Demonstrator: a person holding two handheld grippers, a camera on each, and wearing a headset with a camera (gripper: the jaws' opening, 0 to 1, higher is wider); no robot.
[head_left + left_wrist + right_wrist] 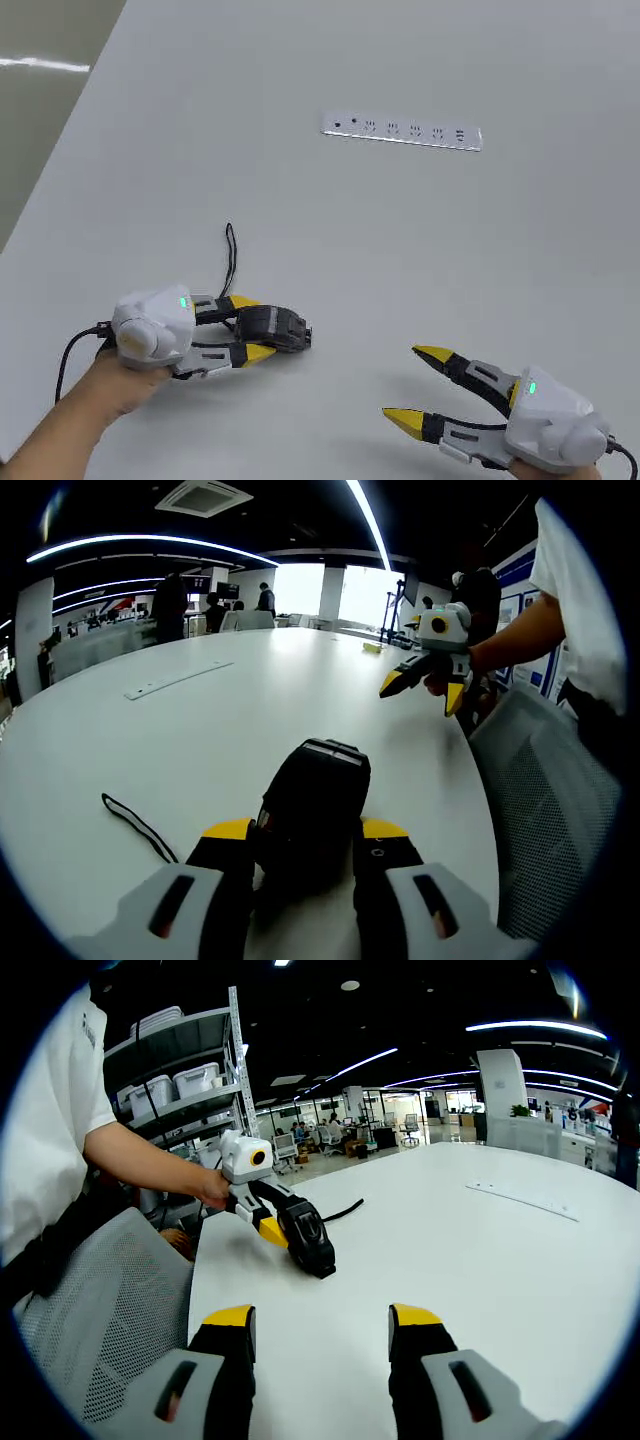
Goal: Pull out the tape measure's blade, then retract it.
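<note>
Grip first: left tongs [250, 327] closed across the sides of the black tape measure [280, 328], case lying on the surface [450, 250] toward its near left edge, strap [231, 255] trailing off toward the far side. Right tongs [420, 385] wide open, empty, near the front edge, well apart from the case, tips aimed its way. Left hand [110, 385] low, wrist nearly flat along the surface. Case probably dense, rigid, smooth-sided; blade thin, springy, apt to snap back. Best purchase for the pull likely the end hook at the case mouth, too small to make out.

Tabletop [420, 260] open past right gripper [400, 381] (1 power strip [401, 131] beyond).
</note>
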